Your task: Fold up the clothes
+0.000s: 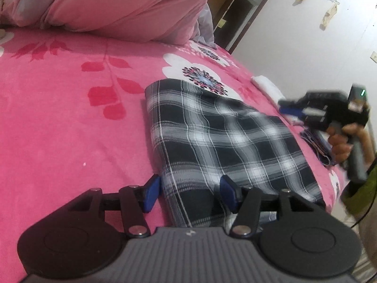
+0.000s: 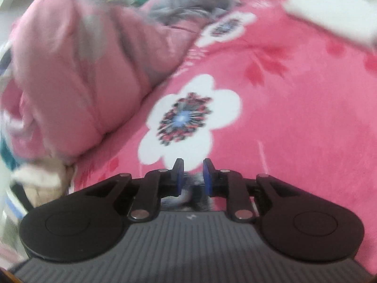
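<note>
Folded plaid garment [image 1: 223,136] flat on the pink floral bed [image 1: 70,108]. Left tongs [image 1: 190,193] spread wide astride its near corner. Right tongs [image 2: 193,176] narrowly parted, perhaps nipping blurred cloth. White folded cloth [image 1: 266,86] beyond the garment; pink quilt [image 1: 117,2] behind.

Woven plaid cloth [image 1: 226,136] on plush bedspread [image 1: 70,108]

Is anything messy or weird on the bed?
Nothing much. The plaid cloth lies folded flat on the pink blanket. Only the pink quilt behind it is heaped and rumpled.
</note>
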The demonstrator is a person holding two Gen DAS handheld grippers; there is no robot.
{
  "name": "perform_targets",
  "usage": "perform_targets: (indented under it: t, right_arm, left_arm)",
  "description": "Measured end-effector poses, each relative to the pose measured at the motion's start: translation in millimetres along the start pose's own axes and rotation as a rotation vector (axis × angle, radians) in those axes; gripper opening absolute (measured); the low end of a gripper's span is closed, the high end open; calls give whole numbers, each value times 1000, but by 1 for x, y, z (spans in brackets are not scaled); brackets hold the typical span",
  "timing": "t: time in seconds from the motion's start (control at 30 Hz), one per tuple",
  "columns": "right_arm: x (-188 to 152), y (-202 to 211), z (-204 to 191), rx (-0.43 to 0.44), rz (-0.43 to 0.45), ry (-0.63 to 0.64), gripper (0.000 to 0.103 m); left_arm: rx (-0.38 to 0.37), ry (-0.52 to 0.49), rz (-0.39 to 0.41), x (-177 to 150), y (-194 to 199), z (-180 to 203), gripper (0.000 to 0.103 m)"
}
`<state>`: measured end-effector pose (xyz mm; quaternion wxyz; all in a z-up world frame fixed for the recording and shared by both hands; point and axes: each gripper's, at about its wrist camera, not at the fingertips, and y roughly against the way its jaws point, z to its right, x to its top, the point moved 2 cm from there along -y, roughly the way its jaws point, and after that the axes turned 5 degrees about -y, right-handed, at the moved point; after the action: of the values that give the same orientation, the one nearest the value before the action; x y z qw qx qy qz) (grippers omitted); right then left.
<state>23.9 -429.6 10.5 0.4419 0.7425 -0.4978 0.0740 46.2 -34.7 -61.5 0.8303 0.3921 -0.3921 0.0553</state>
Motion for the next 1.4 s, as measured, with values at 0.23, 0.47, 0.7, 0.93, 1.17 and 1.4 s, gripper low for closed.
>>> perform_targets:
  t: [0.23,0.47,0.7,0.93,1.17,1.4]
  right_arm:
    - [-40,-55,-133,65,-337,290,17]
    - [-65,-165,-152,-33,-431,296,9]
    - [-56,-138,-178,-14,-445,323,15]
    - [-54,-174,-180,-127,-320,307,16]
    - [-65,-45,-145,64,-369,217,28]
    - [-174,29,-94,52,-383,464,29]
  left_arm:
    - [23,20,15,-12,9,1,54]
    - [40,-21,42,-20,9,4,54]
    - [-8,-15,54,-26,18,0,53]
    - [-25,7,40,-40,34,5,51]
    - [-68,70,14,-48,37,2,42]
    - [-62,68,-8,-57,48,5,37]
